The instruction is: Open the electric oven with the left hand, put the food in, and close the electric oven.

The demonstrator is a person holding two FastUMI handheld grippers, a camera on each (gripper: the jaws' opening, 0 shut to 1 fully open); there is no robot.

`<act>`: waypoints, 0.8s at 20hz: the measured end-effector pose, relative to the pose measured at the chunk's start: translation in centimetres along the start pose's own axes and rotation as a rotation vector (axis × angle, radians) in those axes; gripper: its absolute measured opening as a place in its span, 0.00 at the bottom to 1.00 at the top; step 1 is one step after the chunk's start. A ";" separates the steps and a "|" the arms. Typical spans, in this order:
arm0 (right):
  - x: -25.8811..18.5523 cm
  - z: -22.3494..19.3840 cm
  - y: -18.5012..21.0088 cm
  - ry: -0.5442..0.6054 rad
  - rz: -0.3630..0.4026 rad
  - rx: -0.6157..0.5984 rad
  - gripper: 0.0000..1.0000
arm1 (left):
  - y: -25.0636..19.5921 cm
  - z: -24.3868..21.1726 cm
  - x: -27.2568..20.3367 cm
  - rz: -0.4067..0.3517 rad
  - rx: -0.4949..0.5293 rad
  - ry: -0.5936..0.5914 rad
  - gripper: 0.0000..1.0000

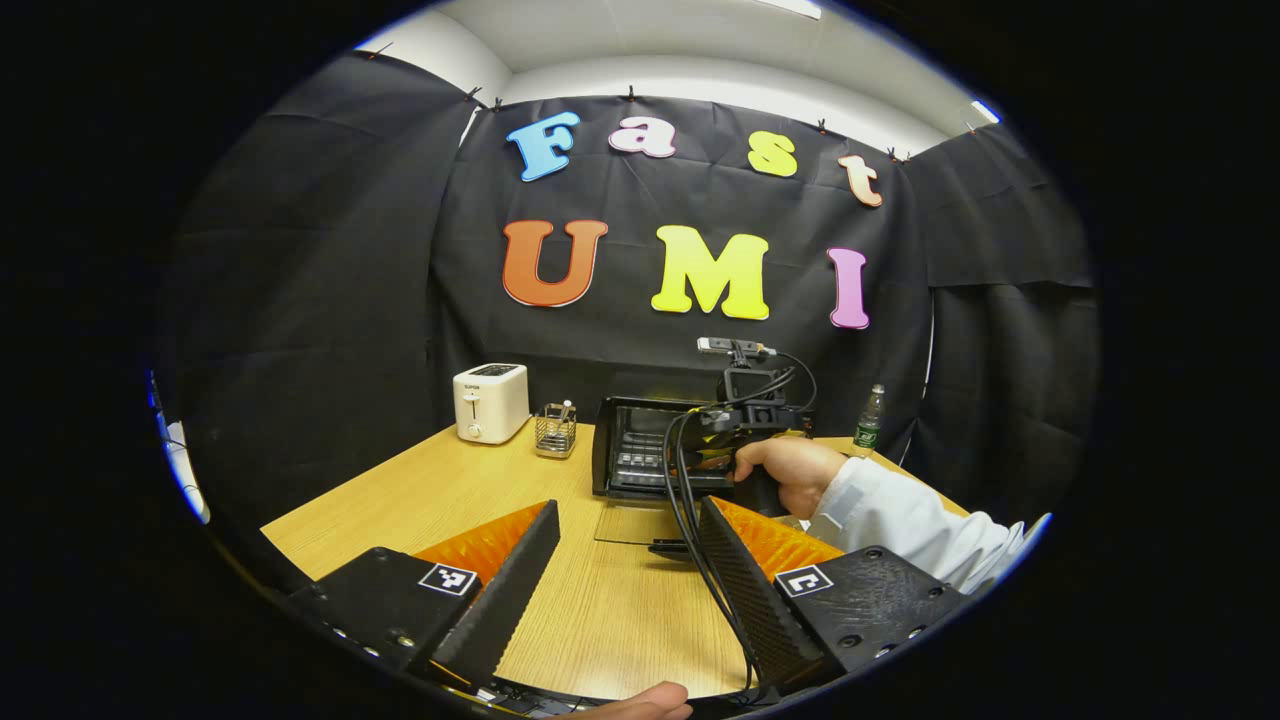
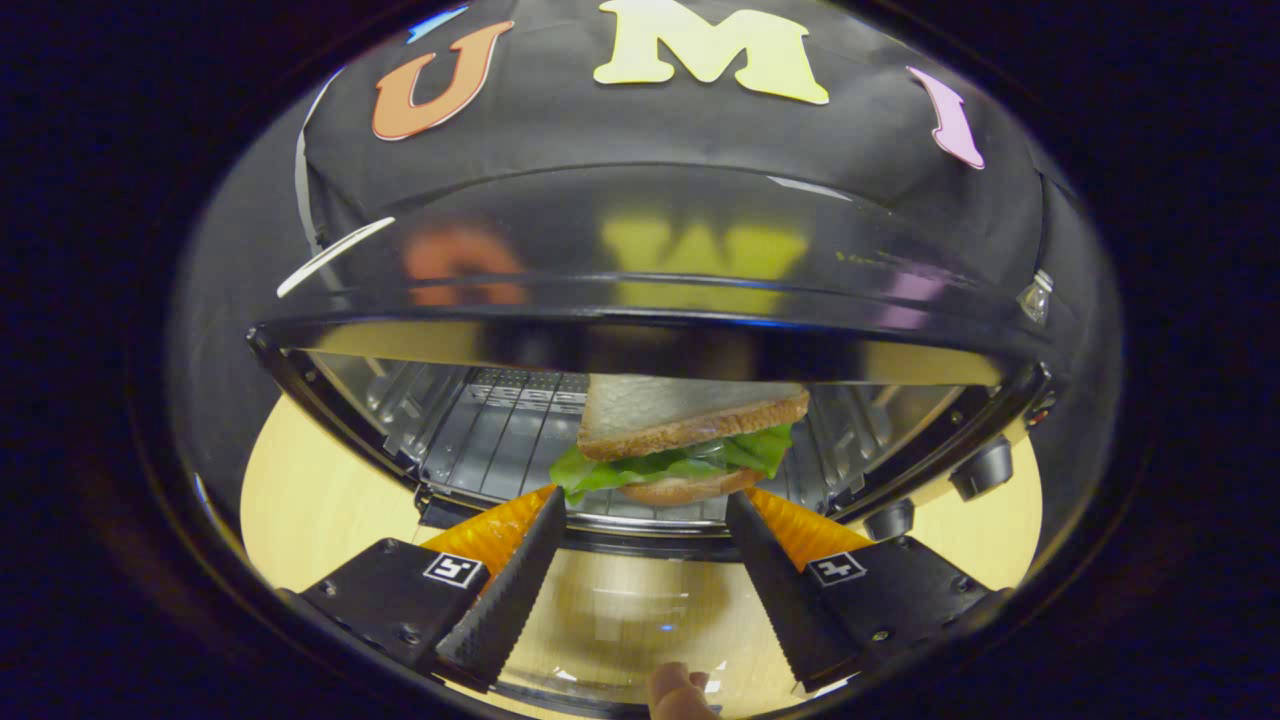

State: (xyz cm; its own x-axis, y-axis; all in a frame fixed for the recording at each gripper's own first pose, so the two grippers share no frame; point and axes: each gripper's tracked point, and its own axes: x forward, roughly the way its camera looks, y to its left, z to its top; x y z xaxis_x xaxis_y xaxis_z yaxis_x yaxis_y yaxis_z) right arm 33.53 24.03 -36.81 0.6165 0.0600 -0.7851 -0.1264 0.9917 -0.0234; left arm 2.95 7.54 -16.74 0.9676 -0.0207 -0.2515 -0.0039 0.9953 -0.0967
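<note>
While oven [image 2: 640, 300] gapes, sandwich [image 2: 685, 440] inside, toaster [image 1: 490, 402] well aside

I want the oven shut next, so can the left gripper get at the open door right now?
Probably not cleanly: the oven door lies flat ahead of the left gripper, but the right gripper and its cables hang over it.

In the left gripper view, a hand [image 1: 790, 470], cables [image 1: 690, 470] and the right gripper [image 1: 745, 405] hid much of the oven [image 1: 625, 450]; its inside could not be made out. In the right gripper view, the oven's top edge [image 2: 640, 340] cut off the upper part of the sandwich [image 2: 680, 440], and the glass door [image 2: 630, 610] below was blurred.
</note>
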 end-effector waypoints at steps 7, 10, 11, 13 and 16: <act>-9.0 0.5 -0.5 -0.114 0.112 0.019 1.00 | -0.7 -1.3 0.0 0.013 0.004 0.047 0.93; -14.8 1.3 -1.8 -0.223 0.146 0.019 0.97 | -1.5 -1.5 0.5 0.006 0.008 0.060 0.93; -16.8 1.6 -2.4 -0.265 0.146 0.014 0.97 | -1.9 -1.6 0.6 0.001 0.006 0.065 0.93; -20.8 1.9 -3.6 -0.350 0.145 0.006 0.97 | -2.6 -1.7 0.9 -0.007 0.015 0.071 0.93; -26.1 2.1 -6.2 -0.473 0.142 0.016 0.97 | -3.2 -2.3 2.1 -0.013 0.024 0.087 0.93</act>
State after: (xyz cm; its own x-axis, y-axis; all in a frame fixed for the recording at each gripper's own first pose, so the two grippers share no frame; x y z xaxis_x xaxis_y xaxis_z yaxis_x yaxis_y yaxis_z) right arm 19.81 16.59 -14.89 0.8796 0.2357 -0.4132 -0.2249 0.9715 0.0754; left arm 4.39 4.14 -19.15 0.9420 -0.0407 -0.3332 0.0158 0.9969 -0.0772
